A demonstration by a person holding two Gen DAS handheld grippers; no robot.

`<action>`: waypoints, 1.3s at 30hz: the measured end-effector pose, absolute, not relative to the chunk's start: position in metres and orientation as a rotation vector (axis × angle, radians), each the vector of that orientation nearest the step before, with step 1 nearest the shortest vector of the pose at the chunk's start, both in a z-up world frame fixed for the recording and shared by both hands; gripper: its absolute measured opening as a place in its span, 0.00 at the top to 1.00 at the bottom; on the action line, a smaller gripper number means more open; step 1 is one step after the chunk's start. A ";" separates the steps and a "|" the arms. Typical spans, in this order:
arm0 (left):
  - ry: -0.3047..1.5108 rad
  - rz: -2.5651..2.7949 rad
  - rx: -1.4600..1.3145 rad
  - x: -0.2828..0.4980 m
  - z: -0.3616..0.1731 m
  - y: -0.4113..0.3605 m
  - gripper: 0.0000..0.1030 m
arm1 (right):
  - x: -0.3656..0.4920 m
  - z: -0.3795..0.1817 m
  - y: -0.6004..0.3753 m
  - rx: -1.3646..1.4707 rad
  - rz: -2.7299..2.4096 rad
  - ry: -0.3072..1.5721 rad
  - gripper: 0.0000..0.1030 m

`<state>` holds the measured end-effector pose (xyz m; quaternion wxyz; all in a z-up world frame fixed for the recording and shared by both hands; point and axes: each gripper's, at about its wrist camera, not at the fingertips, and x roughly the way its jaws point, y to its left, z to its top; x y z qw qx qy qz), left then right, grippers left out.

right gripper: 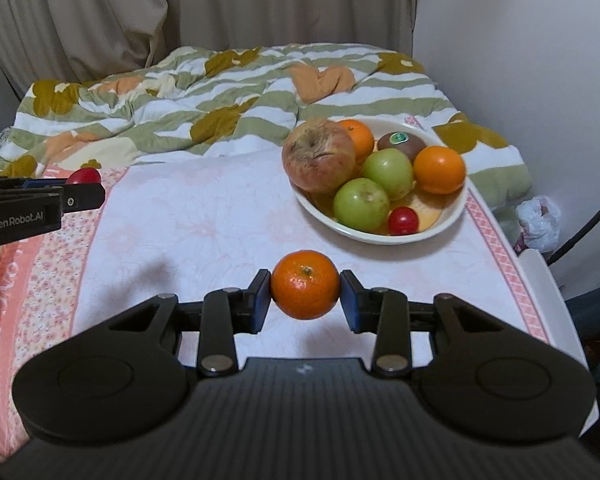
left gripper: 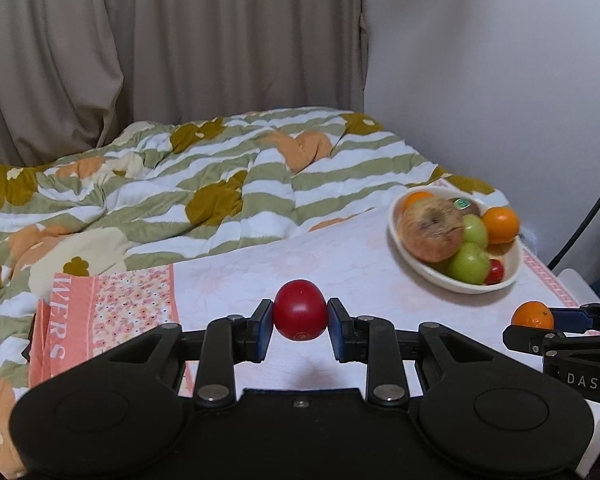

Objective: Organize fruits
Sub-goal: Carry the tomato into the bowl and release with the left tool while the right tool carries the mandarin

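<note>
Over the pink bedspread [right gripper: 204,216], the left gripper [left gripper: 300,316] is pinching a red tomato [left gripper: 300,310] and the right gripper [right gripper: 305,286] a tangerine [right gripper: 305,284], both short of the crowded bowl [right gripper: 456,208] near the bed's right edge, where either round fruit is risking rolling off the heap.

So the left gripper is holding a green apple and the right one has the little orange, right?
Not quite. The left gripper holds a small red fruit, not a green apple, as the left wrist view shows. The right gripper does hold the little orange.
</note>
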<state>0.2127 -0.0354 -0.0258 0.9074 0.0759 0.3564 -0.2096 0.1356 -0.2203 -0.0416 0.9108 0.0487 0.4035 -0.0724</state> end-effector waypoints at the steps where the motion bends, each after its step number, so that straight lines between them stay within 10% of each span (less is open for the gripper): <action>1: 0.731 -0.433 0.156 0.208 -0.023 -0.038 0.69 | 0.131 -0.038 -0.223 0.102 -0.147 0.829 0.49; 39: 0.692 -0.272 0.111 0.212 0.007 -0.273 0.69 | 0.181 0.008 -0.452 -0.001 0.171 0.763 0.49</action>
